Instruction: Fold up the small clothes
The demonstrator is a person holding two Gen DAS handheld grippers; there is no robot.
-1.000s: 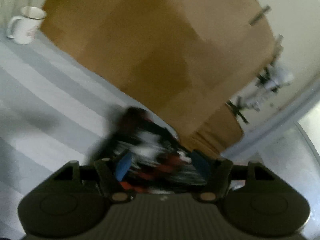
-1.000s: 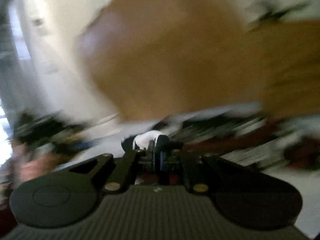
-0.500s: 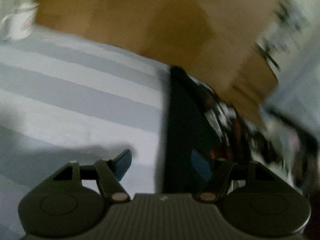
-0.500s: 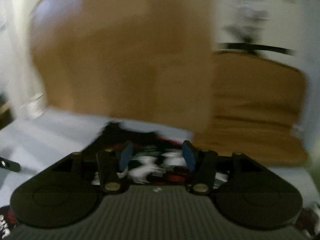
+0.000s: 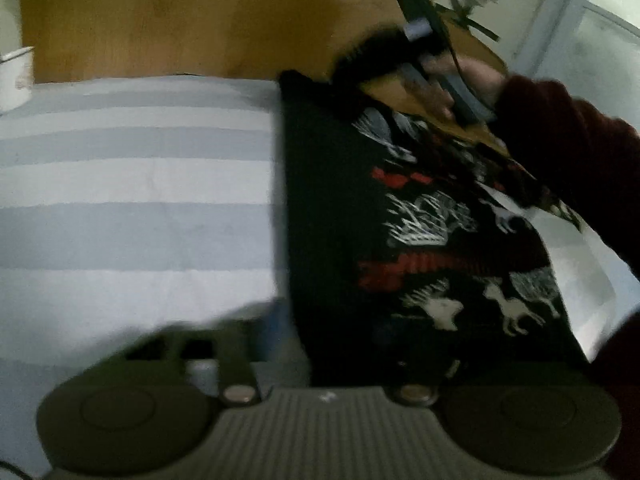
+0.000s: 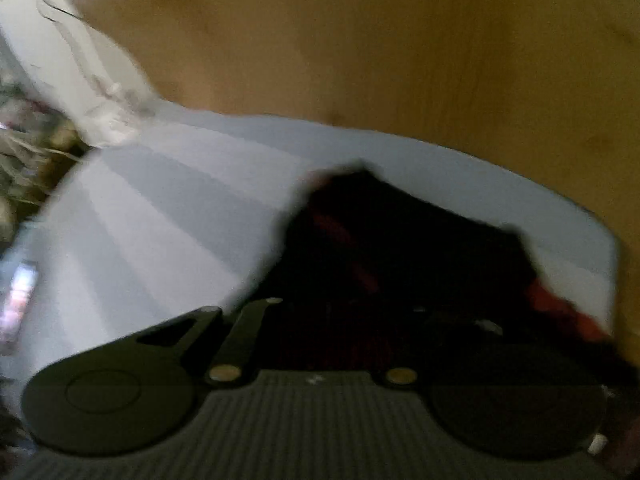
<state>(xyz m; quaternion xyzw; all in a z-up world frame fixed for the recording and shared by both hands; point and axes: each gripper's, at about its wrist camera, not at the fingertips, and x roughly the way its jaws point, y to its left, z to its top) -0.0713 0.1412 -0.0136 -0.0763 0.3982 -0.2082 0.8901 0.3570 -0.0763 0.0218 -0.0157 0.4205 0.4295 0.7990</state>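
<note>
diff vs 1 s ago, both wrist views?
Both grippers' jaws have just been closing. The left gripper swung from the open striped cloth onto the near edge of the black patterned garment. The right gripper closed on its far corner. The mug stayed put.

My garment point(image 5: 352, 216): small, black, red bands, white animal and tree pattern. Lies flat on striped cloth point(image 5: 136, 200), straight plain edge toward stripes, patterned part beyond. In right view garment point(image 6: 400, 248) a dark, blurred heap with red streaks, near cloth's far edge.
</note>
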